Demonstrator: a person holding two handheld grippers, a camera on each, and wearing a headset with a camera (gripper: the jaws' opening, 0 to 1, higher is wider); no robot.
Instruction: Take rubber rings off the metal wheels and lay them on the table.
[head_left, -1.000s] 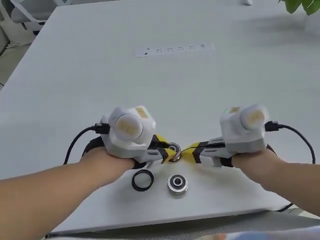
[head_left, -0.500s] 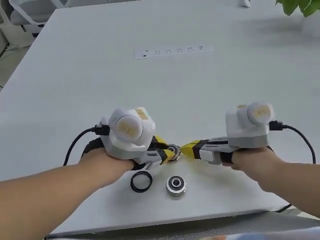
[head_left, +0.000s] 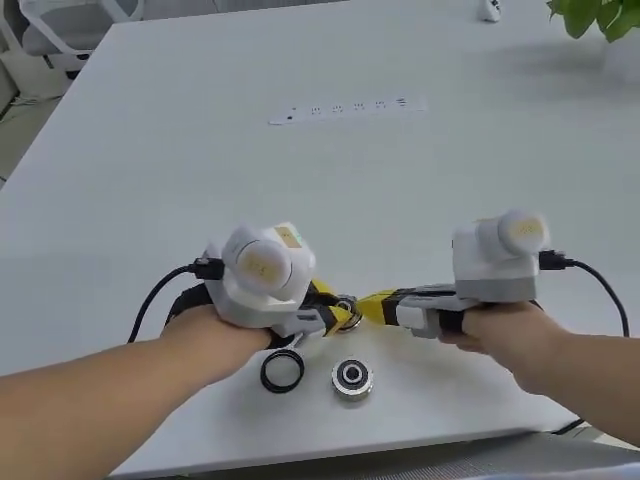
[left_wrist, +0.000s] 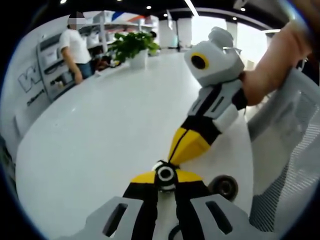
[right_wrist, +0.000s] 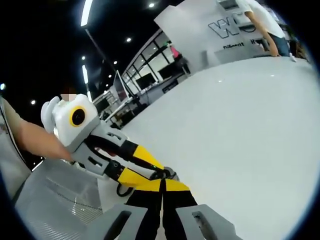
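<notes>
Overhead, a loose ring (head_left: 283, 370) lies; left claw (left_wrist: 165, 176) grips wheel (left_wrist: 165, 173), right claw (right_wrist: 162, 181) pinched narrow.

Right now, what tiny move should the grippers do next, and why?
Probably ease the right gripper away from the left gripper, peeling the rubber off. The left is shut on a metal wheel; the right's closed tips meet its black rim. One rubber ring already lies beside a bare wheel.
</notes>
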